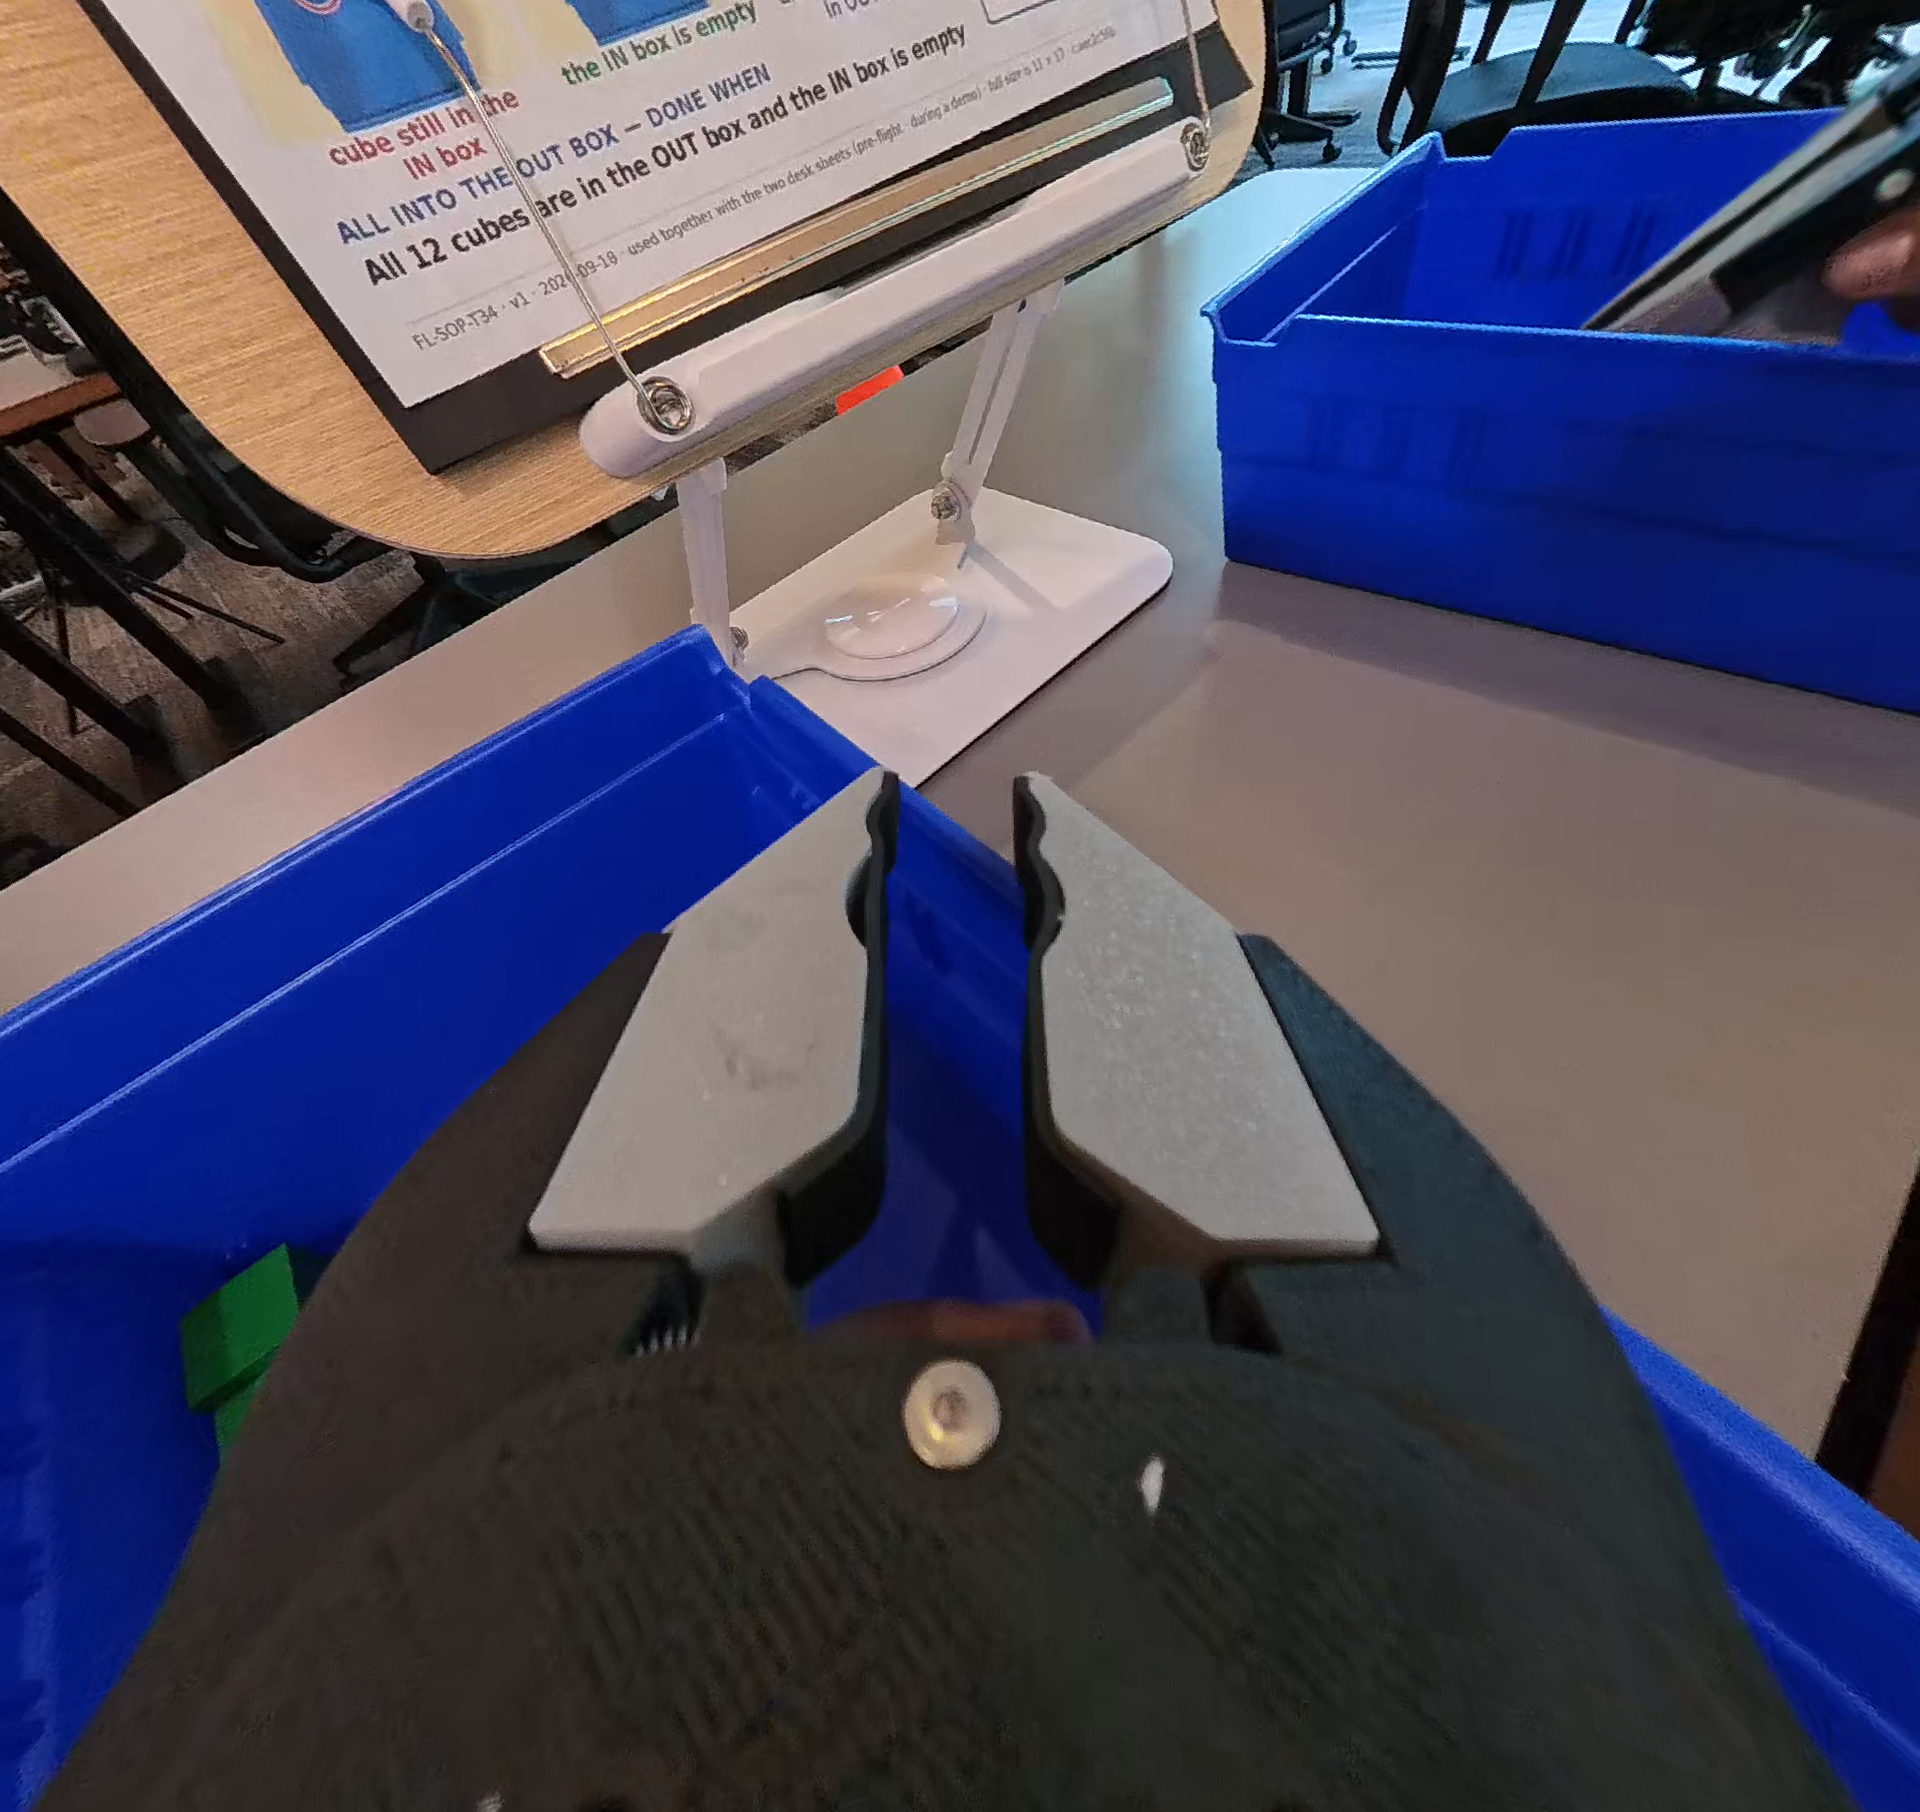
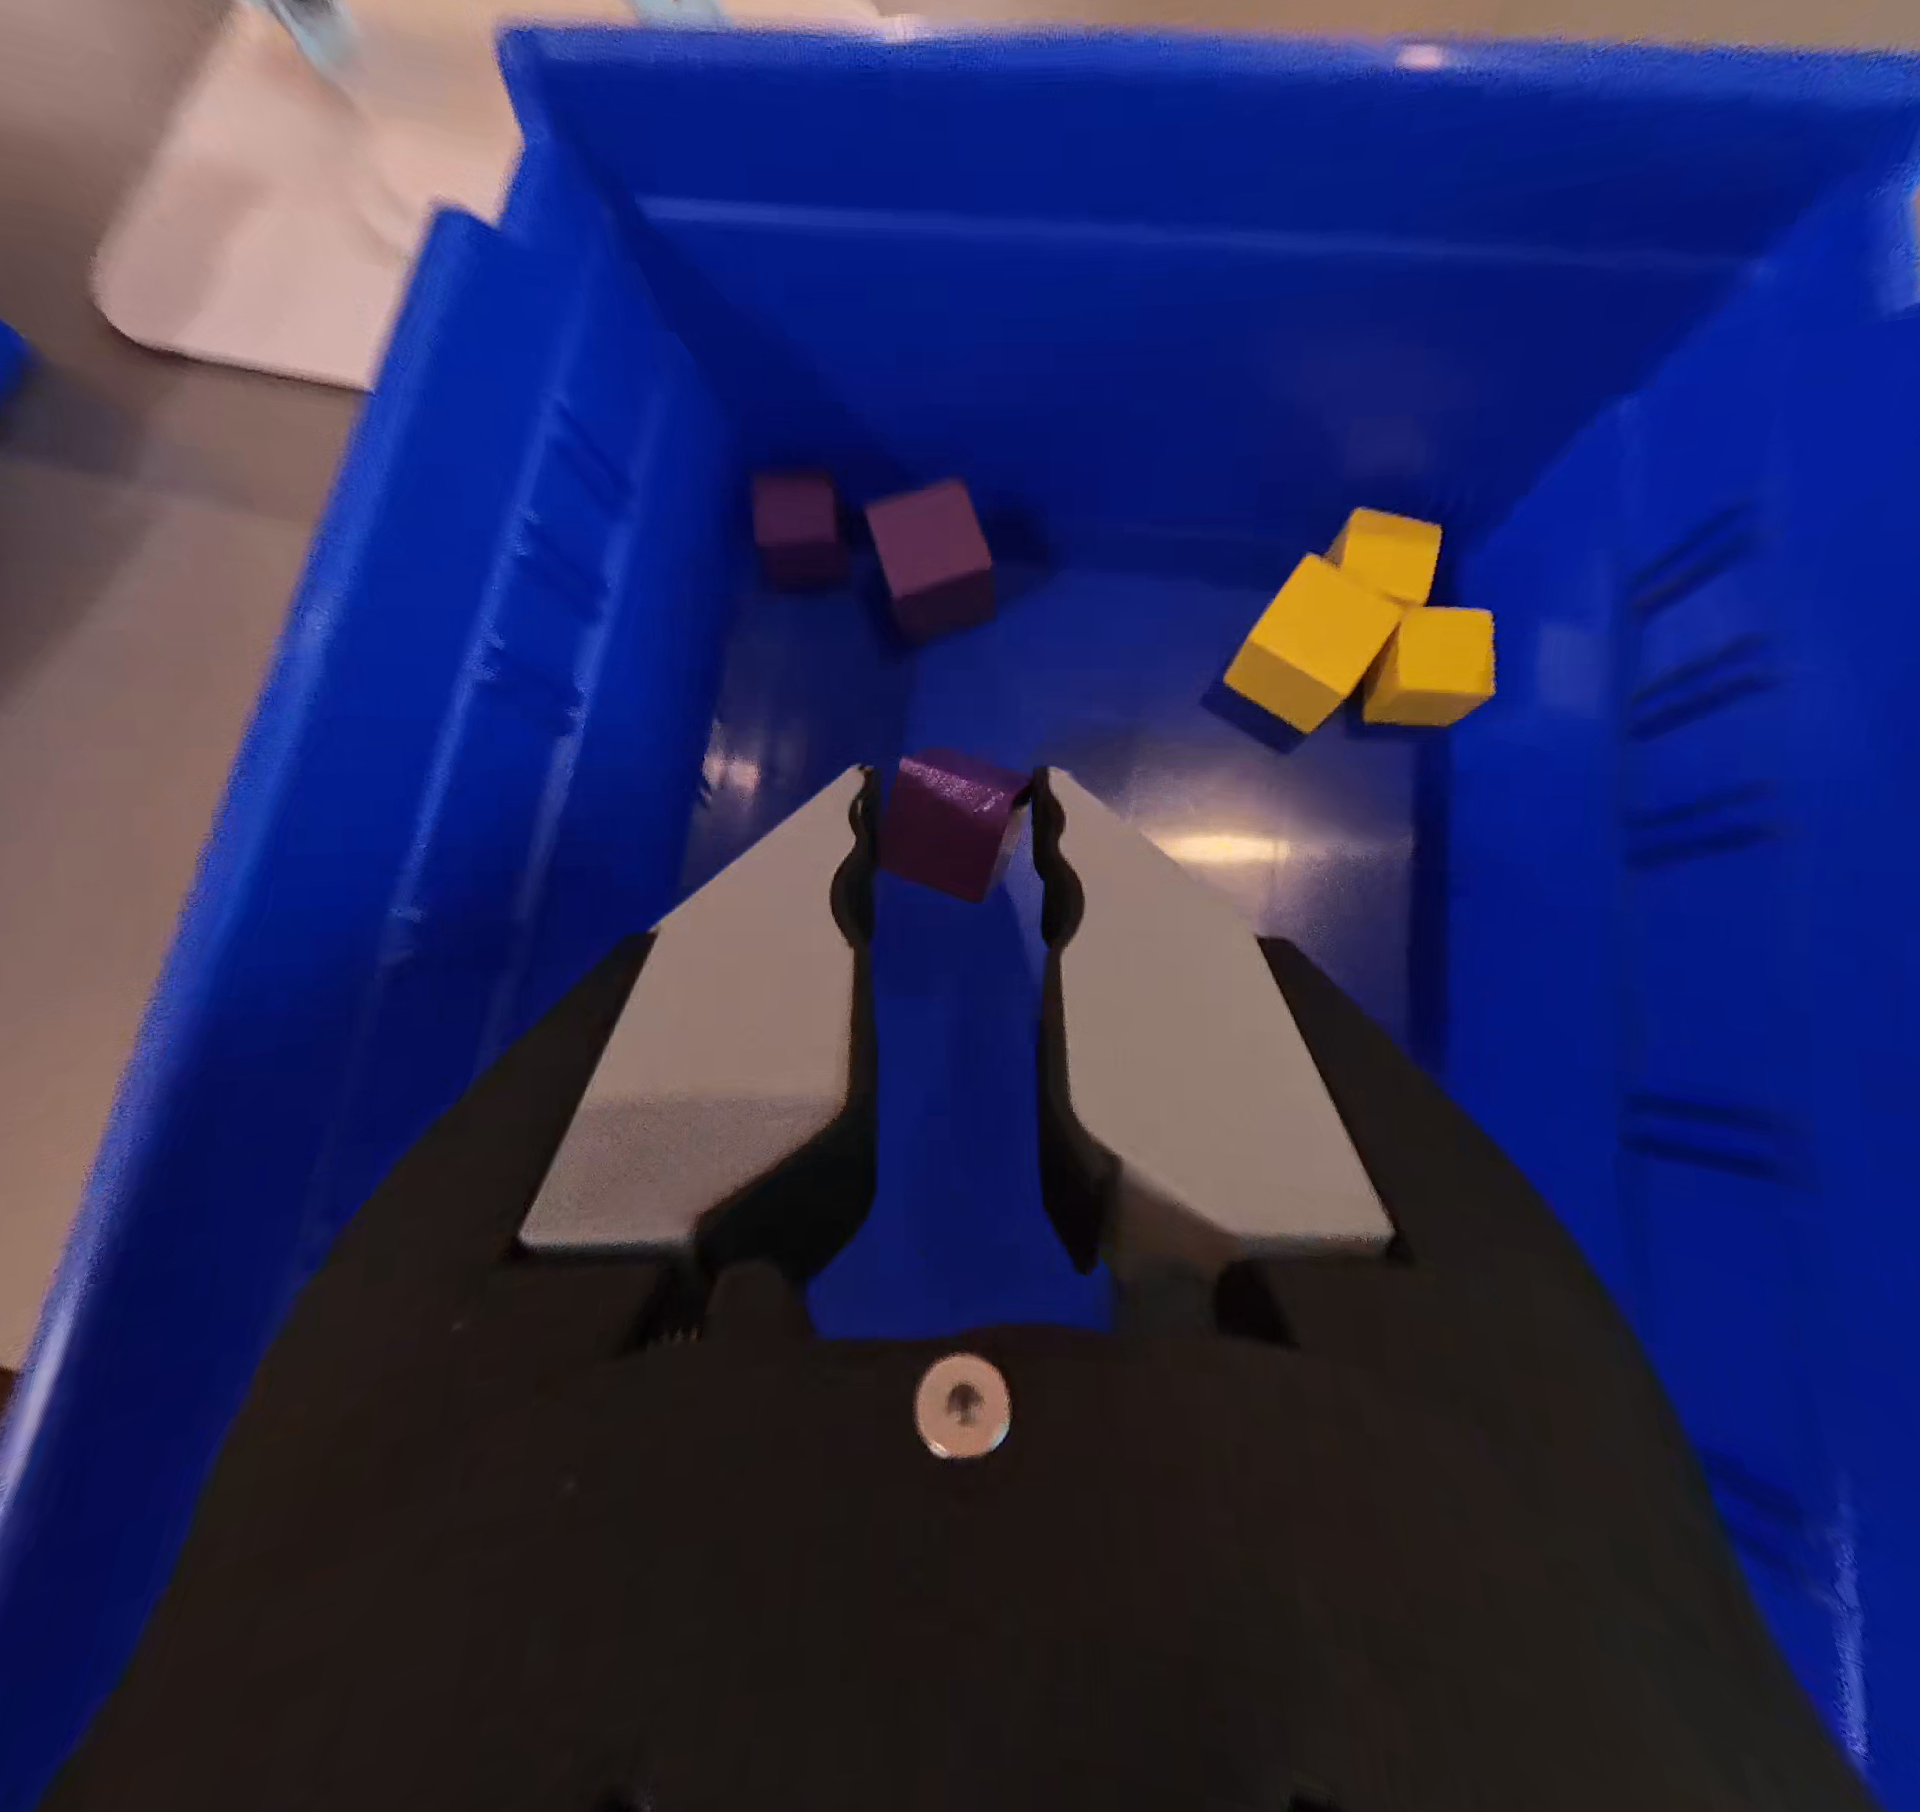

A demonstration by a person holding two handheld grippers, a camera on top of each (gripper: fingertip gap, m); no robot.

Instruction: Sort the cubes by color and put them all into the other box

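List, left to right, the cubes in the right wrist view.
Far purple cube → second purple cube → purple cube in the right claw → front yellow cube → right yellow cube. The third yellow cube sits behind those two, so its place is unclear.

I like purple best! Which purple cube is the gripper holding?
The purple cube between the right gripper fingertips; the other two purple cubes lie on the box floor.

Both boxes (image 2: 540, 723) are bright blue. Inside lie purple cubes (image 2: 928, 557) and yellow cubes (image 2: 1314, 642); a green cube (image 1: 241, 1331) shows too. Fingers (image 2: 727, 1014) are grey on black, the bench (image 1: 1455, 931) beige-grey.
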